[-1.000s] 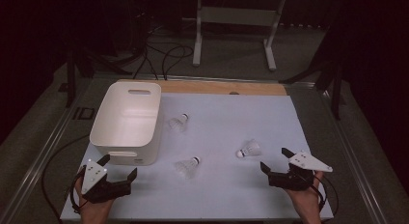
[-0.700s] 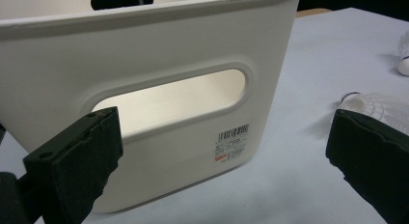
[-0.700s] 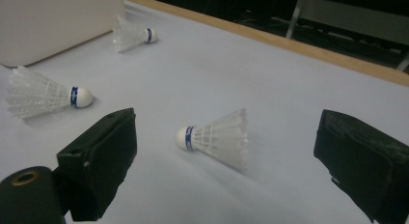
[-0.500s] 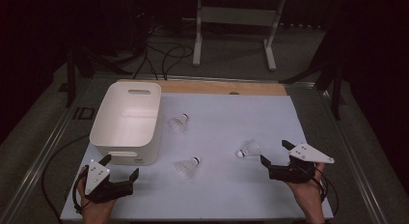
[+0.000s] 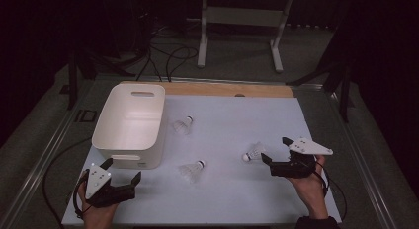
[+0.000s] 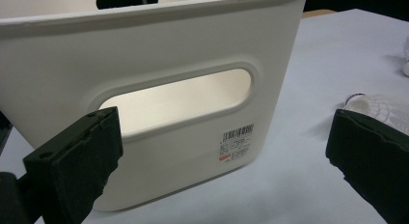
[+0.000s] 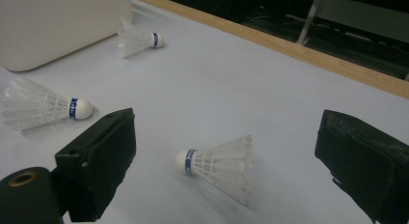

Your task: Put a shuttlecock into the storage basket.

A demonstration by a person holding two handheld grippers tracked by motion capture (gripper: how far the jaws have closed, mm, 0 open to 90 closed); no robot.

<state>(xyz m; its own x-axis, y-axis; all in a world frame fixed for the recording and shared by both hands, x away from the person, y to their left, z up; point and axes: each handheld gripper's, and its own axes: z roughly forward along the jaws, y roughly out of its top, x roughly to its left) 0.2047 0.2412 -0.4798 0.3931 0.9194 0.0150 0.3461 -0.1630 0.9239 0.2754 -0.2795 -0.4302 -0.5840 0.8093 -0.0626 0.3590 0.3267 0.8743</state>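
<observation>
Dark, dim room. Pale blue rectangular table top (image 5: 232,115) with light wooden strip (image 5: 227,89) along far edge. Grey metal frame stand (image 5: 240,21) behind on grey floor (image 5: 306,56); black cables (image 5: 168,54) beside it.

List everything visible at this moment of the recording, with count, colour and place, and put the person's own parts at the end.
shuttlecocks: 3, white with blue bands; one near the right gripper, one at front centre, one beside the bin
bin: 1, white, with handle cut-outs, at the left of the table
table: 1, pale blue-white top with a wooden strip along the far edge
stand: 1, grey metal, on the floor beyond the table
cables: several, black, on the floor behind the table
left gripper: 1, black with a grey plate, jaws open, at the front left facing the bin
right gripper: 1, black with a grey plate, jaws open toward the nearest shuttlecock
hands: 2, one holding each gripper at the front edge
</observation>
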